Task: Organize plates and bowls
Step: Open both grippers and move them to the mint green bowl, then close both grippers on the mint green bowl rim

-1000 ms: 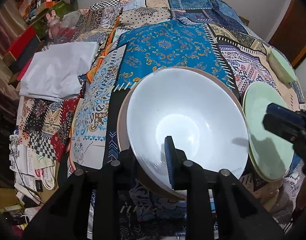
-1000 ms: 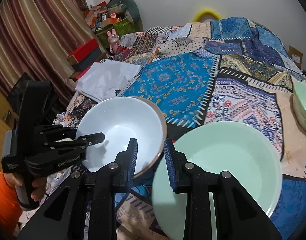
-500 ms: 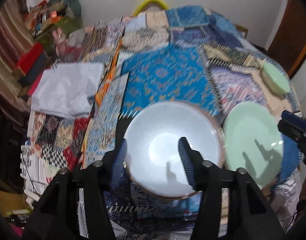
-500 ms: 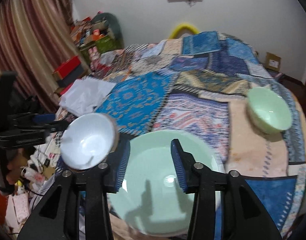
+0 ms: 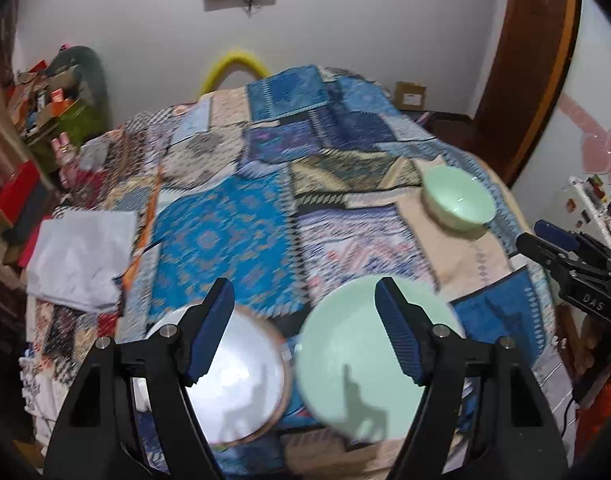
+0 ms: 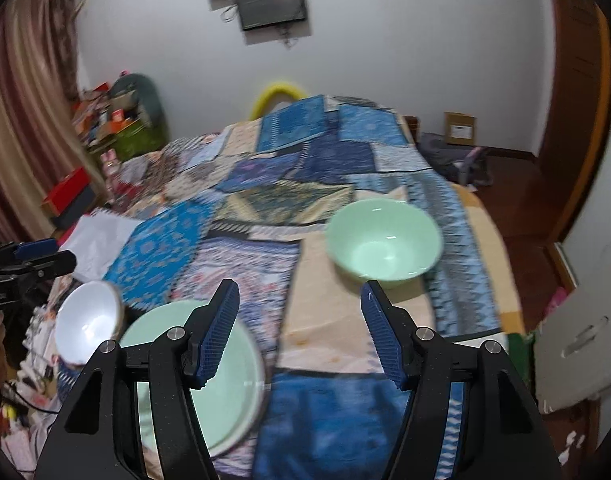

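Both grippers empty, jaws just opened wide
Left gripper point(image 5: 303, 322) over white bowl point(image 5: 241, 376) and plate point(image 5: 369, 360); right gripper point(image 6: 299, 332) faces green bowl point(image 6: 383, 242) at 12 o'clock (blurred).

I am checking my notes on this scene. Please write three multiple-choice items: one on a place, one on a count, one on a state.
1. Where does the white bowl sit?
A. left of the green plate
B. inside the green bowl
C. on the floor

2. How many green dishes lie on the patchwork cloth?
A. one
B. two
C. four

3. How is the right gripper?
A. shut on the plate
B. open, holding nothing
C. shut on a bowl

Answers: 1 A, they lie side by side; 2 B, one plate and one bowl; 3 B, its jaws have just been opening, nothing between them.
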Demonstrator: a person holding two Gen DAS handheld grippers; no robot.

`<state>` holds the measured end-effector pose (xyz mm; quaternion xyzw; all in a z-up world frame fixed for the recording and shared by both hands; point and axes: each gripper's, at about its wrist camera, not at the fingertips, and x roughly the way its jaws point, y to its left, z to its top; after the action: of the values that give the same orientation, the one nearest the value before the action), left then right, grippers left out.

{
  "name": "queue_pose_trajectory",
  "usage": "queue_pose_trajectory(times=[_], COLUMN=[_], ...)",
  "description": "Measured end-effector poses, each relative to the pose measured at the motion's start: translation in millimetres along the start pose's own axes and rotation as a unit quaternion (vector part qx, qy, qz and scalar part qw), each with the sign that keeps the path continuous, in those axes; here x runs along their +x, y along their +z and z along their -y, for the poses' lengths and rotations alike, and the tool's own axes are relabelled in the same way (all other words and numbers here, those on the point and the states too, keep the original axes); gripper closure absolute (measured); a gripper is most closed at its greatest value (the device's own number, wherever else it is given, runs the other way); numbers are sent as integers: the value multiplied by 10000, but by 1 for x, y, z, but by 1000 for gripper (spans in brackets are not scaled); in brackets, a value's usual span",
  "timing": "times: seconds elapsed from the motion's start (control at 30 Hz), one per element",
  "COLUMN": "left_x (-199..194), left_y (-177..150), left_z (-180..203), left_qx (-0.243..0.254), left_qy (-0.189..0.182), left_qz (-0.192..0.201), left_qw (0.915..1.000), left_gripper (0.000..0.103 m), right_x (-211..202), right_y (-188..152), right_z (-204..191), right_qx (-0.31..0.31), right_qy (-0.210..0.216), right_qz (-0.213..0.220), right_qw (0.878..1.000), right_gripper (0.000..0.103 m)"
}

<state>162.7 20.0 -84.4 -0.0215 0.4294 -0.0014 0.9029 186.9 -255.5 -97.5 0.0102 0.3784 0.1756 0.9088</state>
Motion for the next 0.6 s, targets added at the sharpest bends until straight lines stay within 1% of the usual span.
queue_pose_trajectory(times=[0.17,0.27,0.3,0.33,0.37,0.4,0.47,0.6], left_x=[16,27,31,36,40,44,52,81], left_y=[22,33,37,42,45,48,55,68], left_z=[26,41,46,52,56,59,68,86], left_qx=[18,83,104,127,143,157,199,320], left_qy=[-209,-283,-379,-495,-545,-585,-622,-622], left_qz=[61,77,89,97,111,159,262,134], left_qw=[9998,9995,9992,9986,9984,9980,9975,9975], left_gripper=[30,30,29,25,14,9,9,9], right_x=[7,19,24,28,33,37,49,74], right_y=[6,9,10,11,12,12,13,13], right_z=[33,49,54,58,62,67,76,92], right_qx=[165,219,242,260,284,310,386,498], right_qy=[-237,-377,-406,-425,-452,-476,-487,-436], right_qz=[3,-51,-71,-87,-104,-118,-173,-317], right_qw=[9996,9990,9989,9987,9985,9983,9979,9973], right_gripper=[43,43,43,43,43,43,43,43])
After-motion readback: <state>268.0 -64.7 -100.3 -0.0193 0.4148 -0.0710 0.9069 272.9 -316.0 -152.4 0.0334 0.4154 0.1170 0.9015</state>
